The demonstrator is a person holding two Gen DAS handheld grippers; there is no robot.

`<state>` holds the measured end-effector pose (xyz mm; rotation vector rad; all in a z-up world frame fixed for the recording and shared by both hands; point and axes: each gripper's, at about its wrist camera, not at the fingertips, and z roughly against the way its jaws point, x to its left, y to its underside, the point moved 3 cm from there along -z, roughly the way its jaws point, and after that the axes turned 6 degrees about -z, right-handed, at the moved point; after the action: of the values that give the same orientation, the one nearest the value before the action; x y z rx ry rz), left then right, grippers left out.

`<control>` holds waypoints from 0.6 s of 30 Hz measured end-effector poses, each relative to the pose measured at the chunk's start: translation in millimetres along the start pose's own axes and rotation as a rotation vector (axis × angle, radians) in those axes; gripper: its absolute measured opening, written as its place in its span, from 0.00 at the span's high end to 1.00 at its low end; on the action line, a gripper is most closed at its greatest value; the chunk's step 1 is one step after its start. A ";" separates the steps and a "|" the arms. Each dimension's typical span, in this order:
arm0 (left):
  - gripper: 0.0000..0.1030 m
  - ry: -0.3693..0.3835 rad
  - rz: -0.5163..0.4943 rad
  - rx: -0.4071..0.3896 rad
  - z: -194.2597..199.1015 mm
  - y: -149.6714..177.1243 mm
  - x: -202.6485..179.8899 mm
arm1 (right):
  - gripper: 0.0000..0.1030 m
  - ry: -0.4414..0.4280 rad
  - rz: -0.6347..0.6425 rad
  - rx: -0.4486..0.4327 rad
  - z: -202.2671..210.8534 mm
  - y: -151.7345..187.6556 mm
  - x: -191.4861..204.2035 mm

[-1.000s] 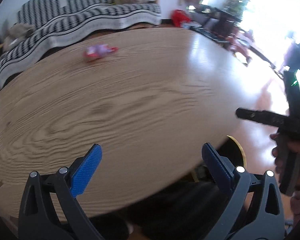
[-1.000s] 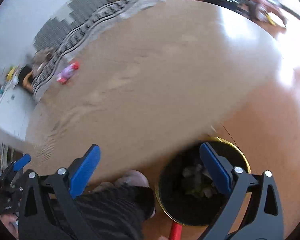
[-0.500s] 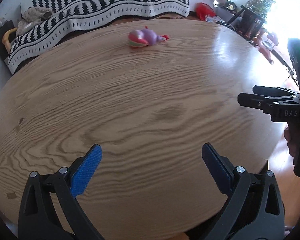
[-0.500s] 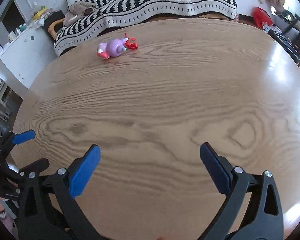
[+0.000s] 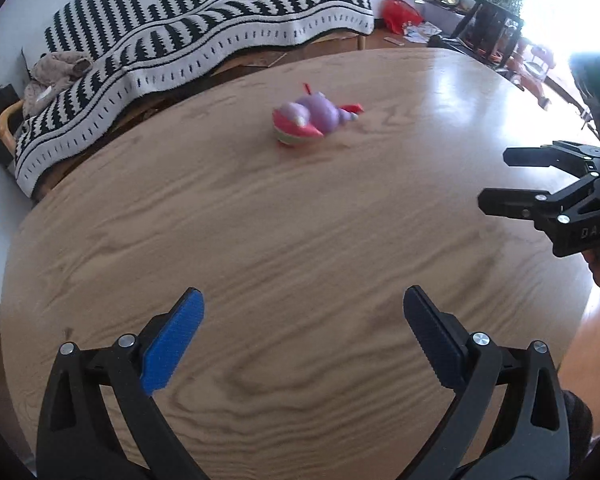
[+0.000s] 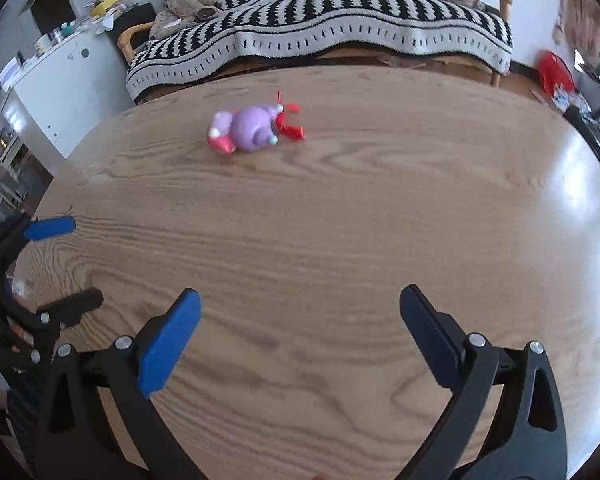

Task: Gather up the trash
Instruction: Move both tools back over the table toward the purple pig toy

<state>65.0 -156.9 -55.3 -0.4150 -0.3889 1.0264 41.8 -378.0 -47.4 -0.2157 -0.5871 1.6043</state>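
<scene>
Left wrist view: left gripper [image 5: 302, 334] and right gripper [image 6: 300, 332] both gape wide, empty. The wrapper [image 5: 310, 122] lies far across the table [image 5: 260, 240]; its lumpy shape could skid from a rushed pinch.

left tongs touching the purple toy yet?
Apart. In the left wrist view bare table separates the open left tongs from the purple toy.

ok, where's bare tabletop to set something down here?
Nearly all of the round wooden table is bare: the whole near half between the open left gripper and open right gripper, and the glossy right side. Only the purple-and-red toy takes up the far edge, by the striped blanket.
</scene>
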 end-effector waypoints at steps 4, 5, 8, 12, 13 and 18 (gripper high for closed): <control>0.06 0.014 0.051 0.011 -9.5 -1.9 16.2 | 0.07 -0.008 0.007 0.014 -11.9 -8.0 0.5; 0.06 0.011 0.059 0.014 -12.5 -1.7 18.7 | 0.07 -0.011 0.011 0.016 -14.8 -9.1 1.6; 0.06 0.006 0.065 0.019 -20.6 -1.3 21.2 | 0.07 -0.025 0.022 0.022 -23.3 -9.0 4.8; 0.06 0.027 0.040 0.036 -29.9 -5.4 20.6 | 0.07 -0.037 0.052 0.032 -31.1 -10.4 9.6; 0.06 0.026 0.027 0.036 -30.5 -7.2 21.1 | 0.07 -0.036 0.063 0.033 -32.4 -12.2 11.1; 0.06 0.018 -0.034 0.031 -30.1 -23.6 37.4 | 0.07 -0.037 0.158 -0.019 -26.5 -31.5 21.7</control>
<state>114.6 -139.2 -64.8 -0.3885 -0.3621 0.9943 78.8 -350.0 -50.0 -0.2520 -0.6264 1.7590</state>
